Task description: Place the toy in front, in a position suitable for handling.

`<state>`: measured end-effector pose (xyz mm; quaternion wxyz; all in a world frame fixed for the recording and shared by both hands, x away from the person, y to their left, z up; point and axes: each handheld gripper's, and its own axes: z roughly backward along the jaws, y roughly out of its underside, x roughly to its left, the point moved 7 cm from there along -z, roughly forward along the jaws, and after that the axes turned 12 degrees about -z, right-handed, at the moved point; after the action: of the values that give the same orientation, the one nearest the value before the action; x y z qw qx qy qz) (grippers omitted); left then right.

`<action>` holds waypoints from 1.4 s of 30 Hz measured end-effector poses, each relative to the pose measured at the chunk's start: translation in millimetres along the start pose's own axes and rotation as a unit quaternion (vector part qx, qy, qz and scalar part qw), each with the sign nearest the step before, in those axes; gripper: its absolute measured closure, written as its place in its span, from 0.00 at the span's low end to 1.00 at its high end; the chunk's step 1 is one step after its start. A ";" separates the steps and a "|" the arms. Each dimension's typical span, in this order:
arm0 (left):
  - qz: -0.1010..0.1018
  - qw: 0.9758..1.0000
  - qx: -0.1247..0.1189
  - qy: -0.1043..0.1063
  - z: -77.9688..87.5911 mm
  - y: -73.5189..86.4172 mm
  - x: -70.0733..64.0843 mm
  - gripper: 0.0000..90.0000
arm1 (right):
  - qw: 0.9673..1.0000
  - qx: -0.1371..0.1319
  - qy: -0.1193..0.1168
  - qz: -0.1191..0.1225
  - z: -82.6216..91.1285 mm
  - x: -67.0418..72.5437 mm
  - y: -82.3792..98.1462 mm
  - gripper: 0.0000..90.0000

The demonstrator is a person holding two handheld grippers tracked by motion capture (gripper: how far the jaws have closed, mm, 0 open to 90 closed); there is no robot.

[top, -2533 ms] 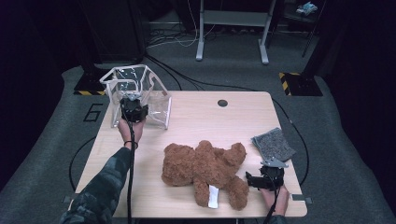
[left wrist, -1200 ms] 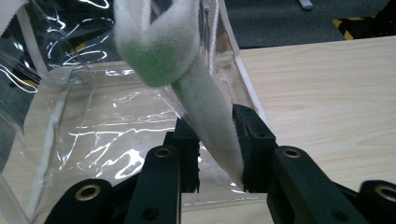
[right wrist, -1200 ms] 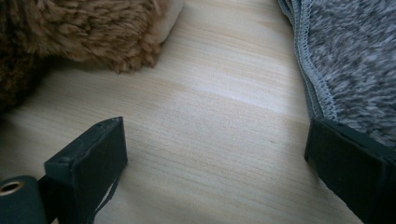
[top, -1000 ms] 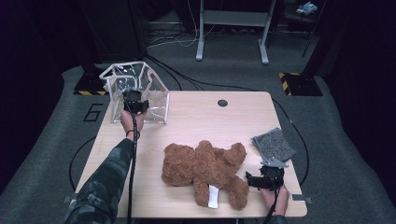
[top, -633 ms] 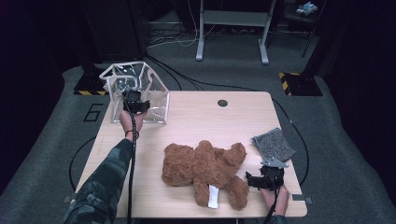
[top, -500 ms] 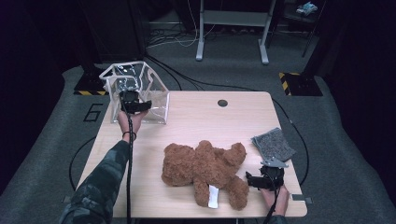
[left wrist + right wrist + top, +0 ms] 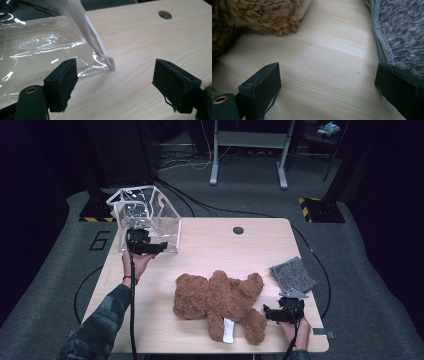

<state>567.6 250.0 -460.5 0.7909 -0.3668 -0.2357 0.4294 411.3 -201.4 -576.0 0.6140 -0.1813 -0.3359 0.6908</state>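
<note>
My left claw (image 7: 113, 82) has just been opening and now stands wide with nothing between its pads; the clear soft plastic box with white edging (image 7: 145, 217) sits just beyond it at the far left corner of the pale wooden counter (image 7: 210, 240), its near bottom corner (image 7: 111, 65) ahead of the left pad, apart from it. My right claw (image 7: 329, 87) rests low on the counter near the right front edge, also wide open and empty, between the brown plush teddy bear (image 7: 220, 300) and the grey knitted cloth (image 7: 292, 275).

The box looks light and floppy, so a careless brush from my left claw as I pull away could tip it or shove it off the counter's edge. The right claw's pad lies against the cloth's hem (image 7: 384, 50); closing here could snag it instead of the bear.
</note>
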 end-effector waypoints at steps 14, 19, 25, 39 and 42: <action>-0.008 0.998 0.010 0.056 24.8 40.1 -39.1 0.14 | 0.999 0.022 -0.033 -0.020 30.8 21.8 -16.2 0.08; -0.006 0.997 0.017 0.069 33.4 49.6 -46.7 0.09 | 0.999 0.017 -0.047 -0.018 43.8 36.1 -28.2 0.08; -0.019 0.996 0.010 0.089 48.1 53.2 -64.8 0.08 | 0.998 0.006 -0.067 -0.013 60.0 54.0 -43.8 0.10; -0.059 0.987 0.002 0.151 59.7 48.4 -116.3 0.08 | 0.996 -0.009 -0.088 0.027 80.9 98.5 -71.6 0.14; -0.058 0.985 -0.003 0.161 57.1 47.4 -127.5 0.10 | 0.994 -0.004 -0.103 0.038 76.6 111.0 -74.7 0.14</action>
<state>438.1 180.1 -469.6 0.8410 -0.4192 -0.1273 0.3174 394.8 -110.7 -452.5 0.5487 -0.1246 -0.3932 0.7272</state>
